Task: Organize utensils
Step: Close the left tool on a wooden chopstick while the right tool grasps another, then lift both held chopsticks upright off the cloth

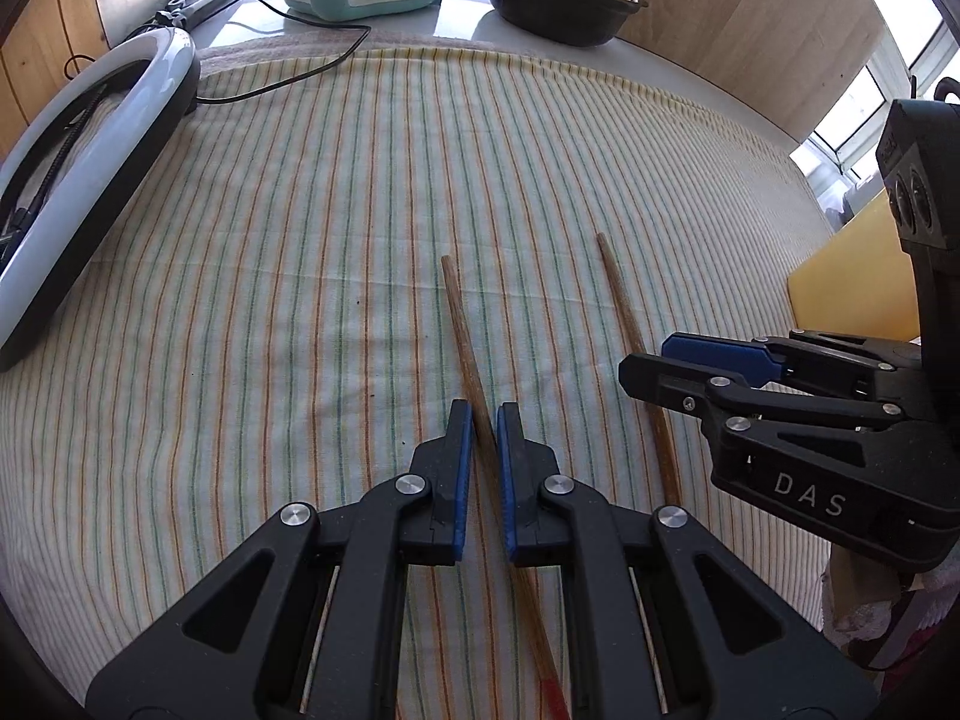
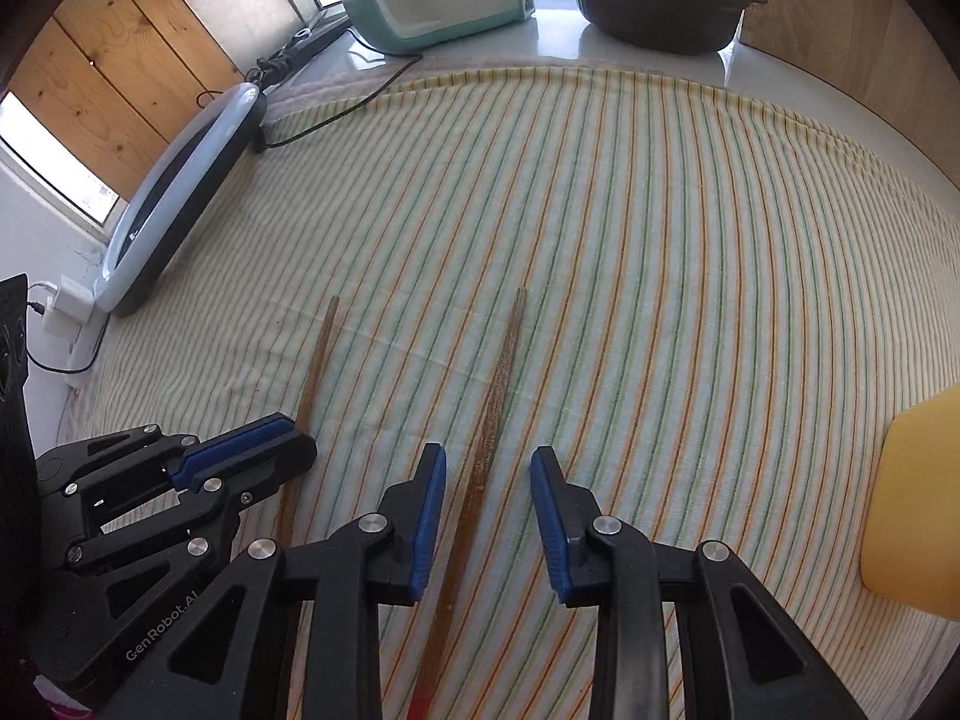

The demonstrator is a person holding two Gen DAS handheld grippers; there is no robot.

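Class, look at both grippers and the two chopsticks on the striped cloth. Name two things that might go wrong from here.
1. The right gripper straddles the right chopstick with its pads not yet touching; closing off-centre could roll it aside.
2. The left gripper is shut on the left chopstick, which crosses its pads at a slant, so it may pivot or slip when lifted.

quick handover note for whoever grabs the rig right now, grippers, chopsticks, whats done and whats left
Left gripper: shut on the left chopstick, partway along its shaft.
Right gripper: jaws apart, straddling the right chopstick, pads not yet pressing it.
Both chopsticks lie on the striped cloth, side by side but apart, far ends pointing toward the black pot.
Done: left chopstick gripped, right gripper lined up.
Left: close on the right chopstick, bring the pair together. Where they should end up is not shown.
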